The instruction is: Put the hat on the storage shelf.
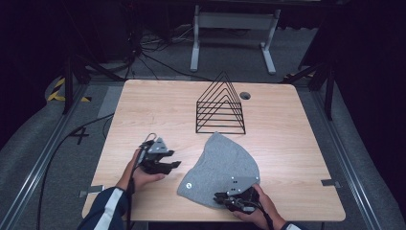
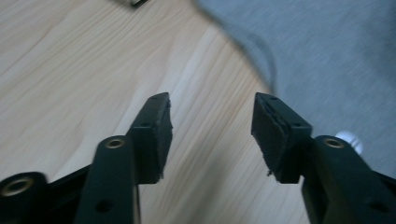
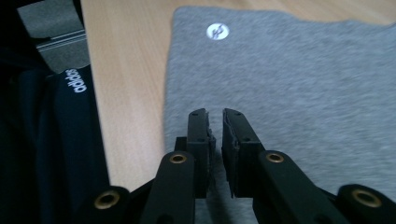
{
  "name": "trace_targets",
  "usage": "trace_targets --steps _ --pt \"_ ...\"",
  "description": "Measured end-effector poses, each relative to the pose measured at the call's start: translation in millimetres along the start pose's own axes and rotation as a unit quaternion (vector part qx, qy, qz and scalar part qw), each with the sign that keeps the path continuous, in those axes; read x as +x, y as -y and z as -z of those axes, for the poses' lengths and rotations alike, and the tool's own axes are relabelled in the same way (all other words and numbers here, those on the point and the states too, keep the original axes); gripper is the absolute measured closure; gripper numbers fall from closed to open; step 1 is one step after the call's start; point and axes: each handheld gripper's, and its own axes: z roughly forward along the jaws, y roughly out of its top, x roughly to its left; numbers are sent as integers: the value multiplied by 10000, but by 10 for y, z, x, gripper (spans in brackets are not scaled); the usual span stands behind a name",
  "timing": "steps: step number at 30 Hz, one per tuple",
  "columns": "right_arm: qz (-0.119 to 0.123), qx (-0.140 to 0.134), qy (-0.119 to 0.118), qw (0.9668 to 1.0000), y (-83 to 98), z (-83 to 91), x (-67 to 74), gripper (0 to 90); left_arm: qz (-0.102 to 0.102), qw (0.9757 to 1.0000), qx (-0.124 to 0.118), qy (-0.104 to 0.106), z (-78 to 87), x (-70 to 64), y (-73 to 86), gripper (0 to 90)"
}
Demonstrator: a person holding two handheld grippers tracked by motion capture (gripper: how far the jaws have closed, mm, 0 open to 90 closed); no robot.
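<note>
Worktop [image 1: 143, 105] evenly lit from above against a dark room; soft shadows, and both gripper views slightly blurred up close.

The grey beanie [image 1: 221, 167] lies flat on the desk [image 1: 297, 143], just in front of the black wire rack [image 1: 220, 106]. It is a soft knitted hat with a rounded dome shape. Its pointed top is toward the rack and almost reaches the rack's base, and its wide open edge is on the side away from the rack. A small round white badge [image 1: 188, 185] sits near this wide edge, at the corner far from the rack. The fabric looks smooth, without big folds.
</note>
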Motion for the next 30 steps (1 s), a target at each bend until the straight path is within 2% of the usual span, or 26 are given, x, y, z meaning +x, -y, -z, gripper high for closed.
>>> trace_targets --steps 1,2,3,4,5,7,9,10,12,13,14,15,19,23,24,26,27,28,30 --pt "0 0 0 10000 0 0 0 830 -112 9998 1 136 -91 -33 -127 558" --pt "0 52 -8 10000 18 -11 3 835 -226 9996 30 174 -162 -68 -225 558" --pt "-6 29 -29 10000 28 -7 0 836 -427 9987 103 246 -248 -109 -341 579" --pt "19 51 -35 10000 31 1 1 842 -491 9982 96 332 -323 -147 -425 606" --pt "23 64 -48 10000 34 9 5 847 -654 9972 135 331 -409 -195 -518 627" --pt "21 67 -41 10000 46 17 6 854 -683 9965 147 469 -532 -237 -621 666" --pt "45 92 -49 9999 54 31 9 881 -790 9952 248 517 -665 -282 -707 694" --pt "45 92 -49 9999 54 31 9 881 -790 9952 248 517 -665 -282 -707 706" --pt "122 120 -71 9998 72 56 19 894 -834 9942 465 491 -876 -321 -762 722" --pt "140 133 -76 9998 78 65 22 894 -834 9942 465 491 -876 -321 -762 727" --pt "140 133 -76 9998 78 65 22 894 -889 9932 575 478 -924 -324 -756 727" --pt "123 148 -61 9998 92 85 21 895 -938 9915 789 437 -981 -328 -732 734" --pt "97 191 -17 9998 121 129 1 896 -819 9925 763 485 -959 -291 -678 748" --pt "40 238 49 9997 152 177 -34 896 -972 9900 915 448 -835 -297 -593 746" --pt "10 264 80 9996 162 196 -52 895 -952 9905 913 402 -767 -312 -529 745" --pt "-29 296 171 9994 182 231 -89 895 -958 9901 948 405 -708 -325 -479 743" --pt "-103 307 232 9992 200 256 -125 895 -981 9898 948 418 -664 -339 -438 743" --pt "-228 344 402 9983 226 297 -185 895 -949 9900 937 462 -621 -361 -391 743" --pt "-278 344 485 9978 240 315 -221 895 -977 9895 959 460 -538 -420 -316 743"
